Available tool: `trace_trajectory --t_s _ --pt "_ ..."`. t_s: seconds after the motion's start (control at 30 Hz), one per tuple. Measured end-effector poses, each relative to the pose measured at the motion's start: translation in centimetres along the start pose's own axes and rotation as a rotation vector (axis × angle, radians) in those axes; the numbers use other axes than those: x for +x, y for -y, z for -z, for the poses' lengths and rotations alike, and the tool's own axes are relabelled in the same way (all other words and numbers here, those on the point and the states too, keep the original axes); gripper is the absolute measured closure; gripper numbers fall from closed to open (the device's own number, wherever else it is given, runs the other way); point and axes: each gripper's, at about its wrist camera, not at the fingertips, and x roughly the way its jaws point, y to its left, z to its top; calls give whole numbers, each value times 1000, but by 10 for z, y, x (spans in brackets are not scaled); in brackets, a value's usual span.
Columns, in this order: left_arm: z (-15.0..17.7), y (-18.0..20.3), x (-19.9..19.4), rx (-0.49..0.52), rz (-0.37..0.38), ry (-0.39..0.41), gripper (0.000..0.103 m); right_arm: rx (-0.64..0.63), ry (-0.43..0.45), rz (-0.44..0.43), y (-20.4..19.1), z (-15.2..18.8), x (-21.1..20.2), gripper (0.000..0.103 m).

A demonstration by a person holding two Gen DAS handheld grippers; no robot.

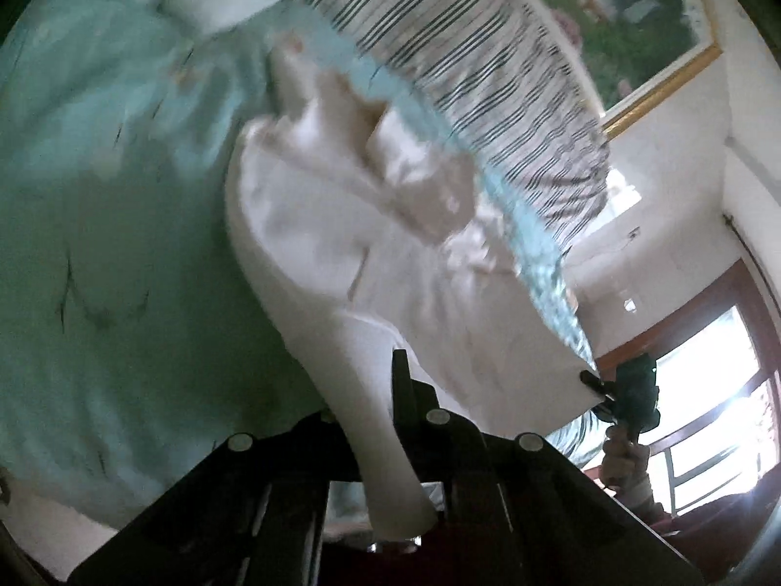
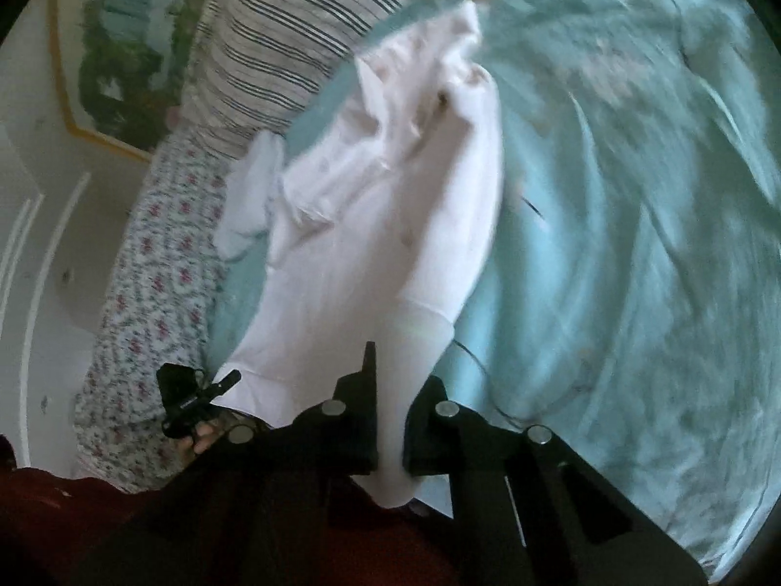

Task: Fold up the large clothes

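Both claws, L (image 1: 402, 390) & R (image 2: 388, 390), were clamped on white shirt (image 1: 341, 244) edge over teal bedspread (image 1: 97, 244).

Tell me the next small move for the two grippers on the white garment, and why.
Probably lift both together and draw them apart to stretch the hem. The left gripper and right gripper are each shut on the near edge of the white garment, whose far end lies bunched on the teal bedcover.
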Motion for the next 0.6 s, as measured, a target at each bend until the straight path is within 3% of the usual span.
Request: trace_trajectory --t_s 0.3,0.47,0.6 --pt "-95 27 -10 32 41 193 101 -80 150 -76 -49 -69 -9 97" --pt "-159 24 26 12 14 233 101 -86 197 -48 -52 -139 18 97" --pt "-205 -1 73 -67 -18 227 101 -45 213 -6 -39 -191 52 97"
